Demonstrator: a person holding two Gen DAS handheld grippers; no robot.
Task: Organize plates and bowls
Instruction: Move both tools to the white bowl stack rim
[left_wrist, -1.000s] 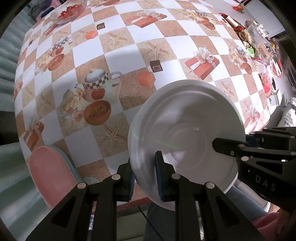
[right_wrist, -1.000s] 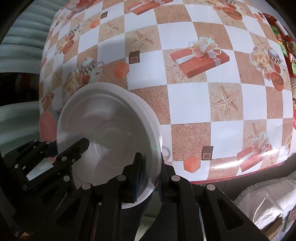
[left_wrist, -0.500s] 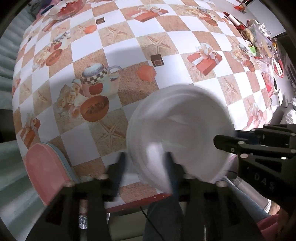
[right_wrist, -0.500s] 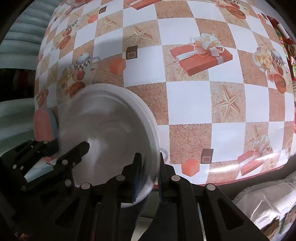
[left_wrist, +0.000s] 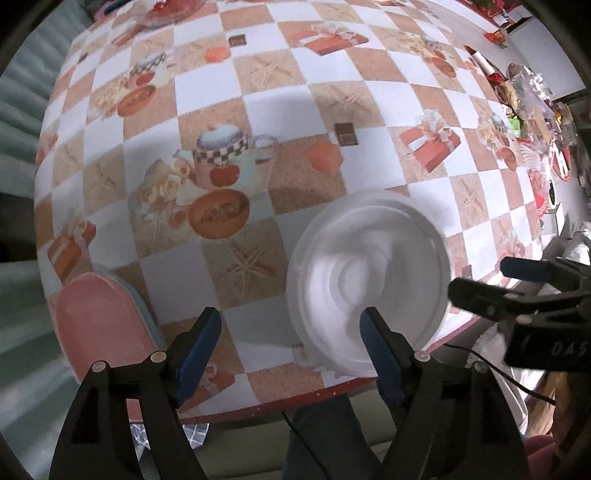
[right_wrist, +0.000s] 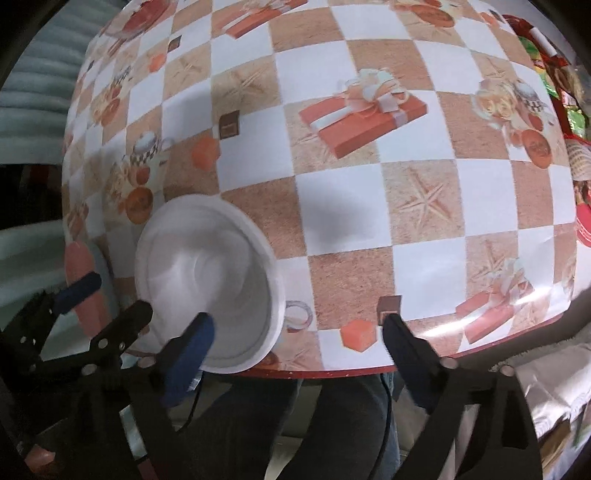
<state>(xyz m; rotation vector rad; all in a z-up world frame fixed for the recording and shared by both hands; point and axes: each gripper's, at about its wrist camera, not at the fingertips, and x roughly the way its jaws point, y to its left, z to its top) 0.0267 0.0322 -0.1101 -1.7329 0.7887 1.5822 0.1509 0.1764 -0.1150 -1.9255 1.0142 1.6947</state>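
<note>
A stack of white bowls (left_wrist: 369, 280) sits on the checked tablecloth near the table's front edge; it also shows in the right wrist view (right_wrist: 207, 280). My left gripper (left_wrist: 291, 332) is open, its right finger just in front of the bowls' near rim. My right gripper (right_wrist: 295, 343) is open, its left finger at the bowls' near rim. Neither gripper holds anything. A pink plate on a pale blue one (left_wrist: 103, 332) lies at the table's front left corner, also seen in the right wrist view (right_wrist: 81, 284).
The table (left_wrist: 258, 110) carries a patterned oilcloth. A glass bowl of red things (left_wrist: 166, 11) stands far back left. Clutter of packets and dishes (left_wrist: 535, 110) lines the far right edge. The person's legs show below the front edge.
Both grippers were shut on the rim of the white bowls, holding them above the table. Now both have opened and the bowls rest on the table.
</note>
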